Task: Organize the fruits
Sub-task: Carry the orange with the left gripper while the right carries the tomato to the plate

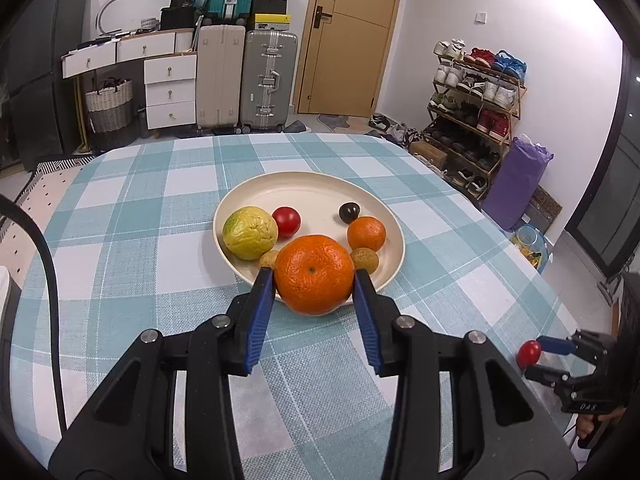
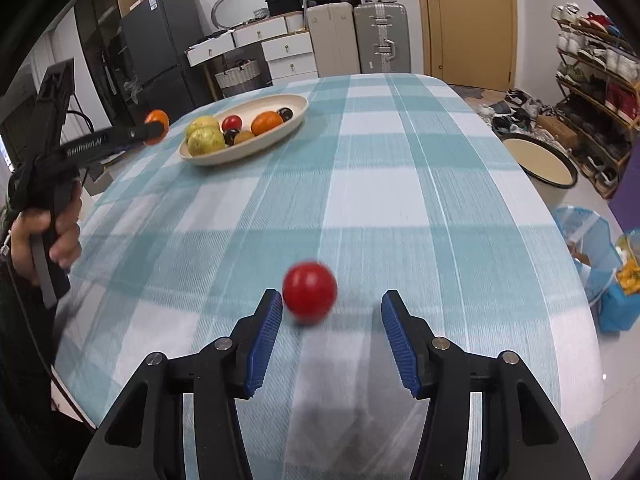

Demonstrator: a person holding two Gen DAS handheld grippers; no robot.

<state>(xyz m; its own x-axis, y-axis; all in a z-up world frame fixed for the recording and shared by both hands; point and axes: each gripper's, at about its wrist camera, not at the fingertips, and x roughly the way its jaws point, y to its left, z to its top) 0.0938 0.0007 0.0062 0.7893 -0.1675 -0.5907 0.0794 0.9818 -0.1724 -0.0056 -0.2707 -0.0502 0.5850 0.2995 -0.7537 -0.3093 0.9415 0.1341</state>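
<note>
1. Above the near rim of the plate (image 1: 304, 186), the left claw (image 1: 314, 280) gripped the large orange (image 1: 314, 274) between both blue pads.
2. On the plate lay a yellow-green fruit (image 1: 249, 233), a red tomato (image 1: 286, 221), a small orange (image 1: 366, 233) and a dark fruit (image 1: 349, 213).
3. The right claw (image 2: 328, 312) stood wide open over the checked worktop (image 2: 400, 200).
4. A second red tomato (image 2: 309, 293) sat between its pads, touching the left pad, clear of the right.

The left wrist view looks forward over its fingers, close above the plate (image 1: 308, 188), toward the door (image 1: 344, 36); the right wrist view sits low over the checked tablecloth (image 2: 400, 184), plate at upper left; both share plate, cloth, suitcases (image 1: 248, 76).
</note>
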